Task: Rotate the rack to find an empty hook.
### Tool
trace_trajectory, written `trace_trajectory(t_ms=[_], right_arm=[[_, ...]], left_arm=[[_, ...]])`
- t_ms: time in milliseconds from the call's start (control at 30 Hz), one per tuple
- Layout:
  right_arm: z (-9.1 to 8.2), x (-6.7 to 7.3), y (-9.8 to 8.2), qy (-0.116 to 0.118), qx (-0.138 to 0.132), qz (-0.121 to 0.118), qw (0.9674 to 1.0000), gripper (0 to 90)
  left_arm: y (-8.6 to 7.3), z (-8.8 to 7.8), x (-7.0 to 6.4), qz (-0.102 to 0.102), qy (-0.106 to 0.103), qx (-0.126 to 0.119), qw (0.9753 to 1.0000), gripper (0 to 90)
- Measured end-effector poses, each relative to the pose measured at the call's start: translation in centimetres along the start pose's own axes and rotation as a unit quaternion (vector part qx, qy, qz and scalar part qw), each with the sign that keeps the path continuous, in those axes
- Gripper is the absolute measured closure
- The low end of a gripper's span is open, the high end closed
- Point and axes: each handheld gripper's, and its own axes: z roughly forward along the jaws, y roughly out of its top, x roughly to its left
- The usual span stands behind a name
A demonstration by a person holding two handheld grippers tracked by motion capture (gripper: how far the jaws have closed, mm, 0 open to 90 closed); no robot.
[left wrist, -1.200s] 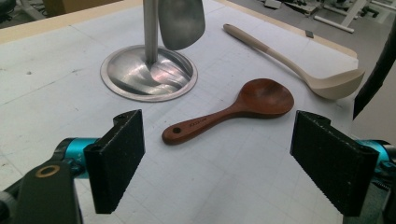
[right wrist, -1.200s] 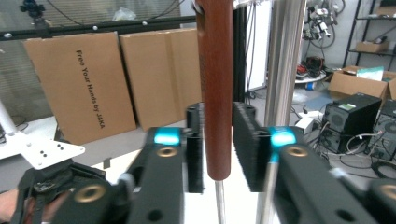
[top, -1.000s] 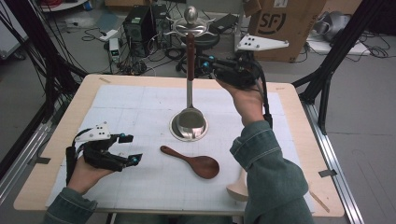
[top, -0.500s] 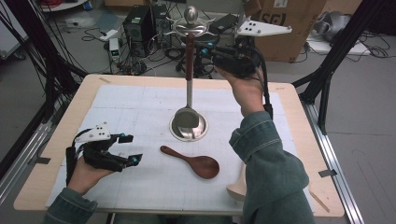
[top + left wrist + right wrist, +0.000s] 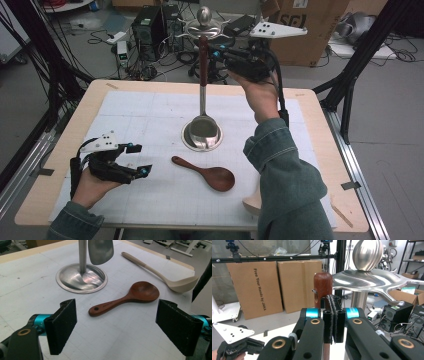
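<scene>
1. Right gripper (image 5: 227, 54) is raised beside the steel rack's top (image 5: 372, 280), its jaws clamped shut on the wood-handled ladle (image 5: 202, 90), which hangs upright over the rack's round base (image 5: 187, 142).
2. Left gripper (image 5: 137, 159), jaws held wide and empty, is rested on the table mat (image 5: 150, 200).
3. Between them a brown wooden spoon (image 5: 130, 296) is laid flat; a pale ladle (image 5: 162, 277) is seen beyond.

I'm seeing even, dim indoor light; glare is glinting off the steel base (image 5: 81, 278); the high view is looking soft.
</scene>
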Motion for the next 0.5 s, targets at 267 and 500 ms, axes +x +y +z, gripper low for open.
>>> trace_trajectory(t_ms=[267, 500], right_arm=[[0.6, 0.4, 0.1, 0.003, -0.001, 0.0, 1.0, 89.7], [1.3, 0.8, 0.3, 0.011, -0.001, -0.005, 0.9999, 89.7]], left_arm=[[0.0, -0.1, 0.0, 0.001, 0.002, -0.004, 1.0, 17.7], [0.0, -0.1, 0.0, 0.002, 0.005, -0.001, 1.0, 17.7]])
